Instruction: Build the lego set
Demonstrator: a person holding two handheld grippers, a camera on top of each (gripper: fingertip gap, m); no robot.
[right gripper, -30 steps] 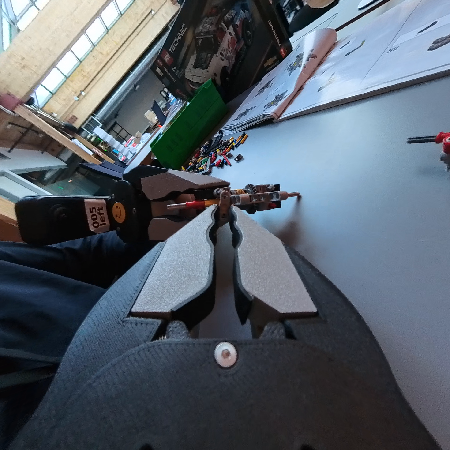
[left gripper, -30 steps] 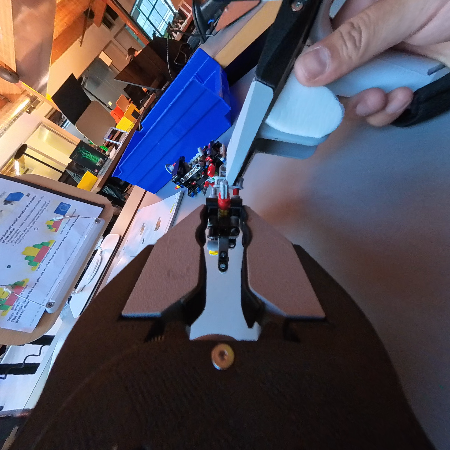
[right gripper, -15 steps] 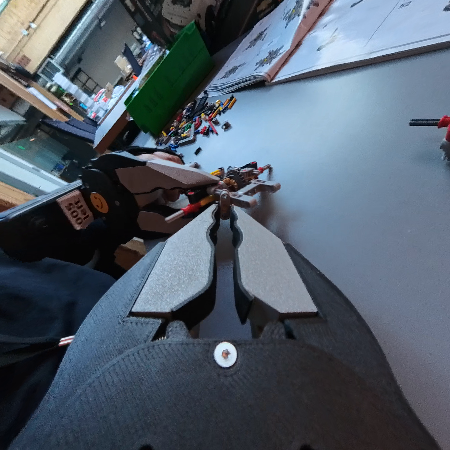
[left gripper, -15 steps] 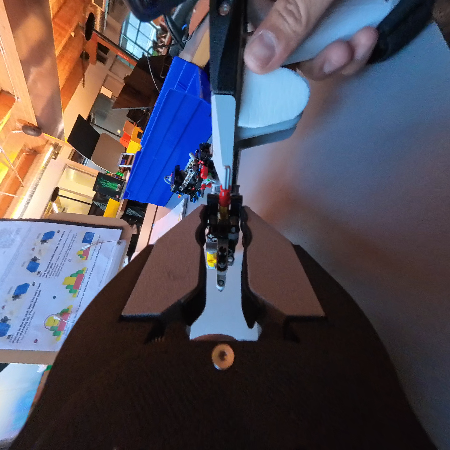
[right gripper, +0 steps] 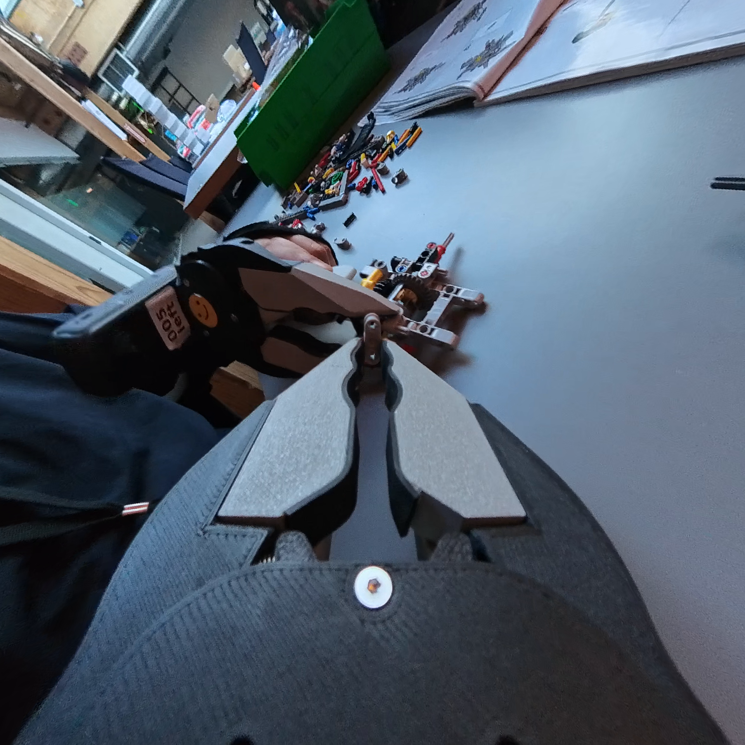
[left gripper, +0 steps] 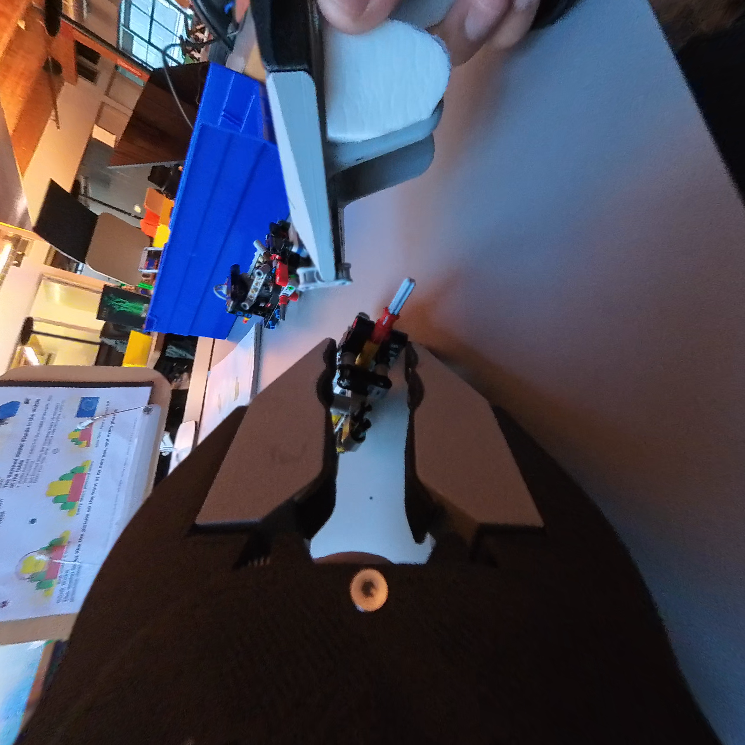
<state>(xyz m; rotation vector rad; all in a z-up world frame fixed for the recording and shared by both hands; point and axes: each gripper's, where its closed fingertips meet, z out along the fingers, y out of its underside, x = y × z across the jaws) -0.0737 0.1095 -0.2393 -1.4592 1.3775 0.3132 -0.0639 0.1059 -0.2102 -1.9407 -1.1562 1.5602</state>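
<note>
A small brick assembly (left gripper: 367,354) with black beams, a gear and a red and grey axle (left gripper: 393,306) rests on the grey table (left gripper: 564,282). It sits tilted between the fingers of my left gripper (left gripper: 369,346), which stand apart and do not clamp it. The right wrist view shows the assembly (right gripper: 427,290) lying on the table at the left gripper's upper finger (right gripper: 322,290). My right gripper (right gripper: 371,346) is shut on a small thin grey beam (right gripper: 371,334), just beside the assembly. In the left wrist view its finger (left gripper: 306,201) ends clear of the axle.
A blue bin (left gripper: 213,201) and another brick model (left gripper: 258,286) stand beyond. A printed sheet on a board (left gripper: 60,483) is at the left. A green bin (right gripper: 314,92), loose parts (right gripper: 354,161) and an open instruction book (right gripper: 524,48) lie farther off. A hand (left gripper: 403,16) holds the right gripper. My two grippers' fingertips are within a few centimetres of each other.
My left jaws have opened and the assembly now sits tilted and loose between them, on the table. My right gripper, still shut on the small beam, has come away from the axle's end.
</note>
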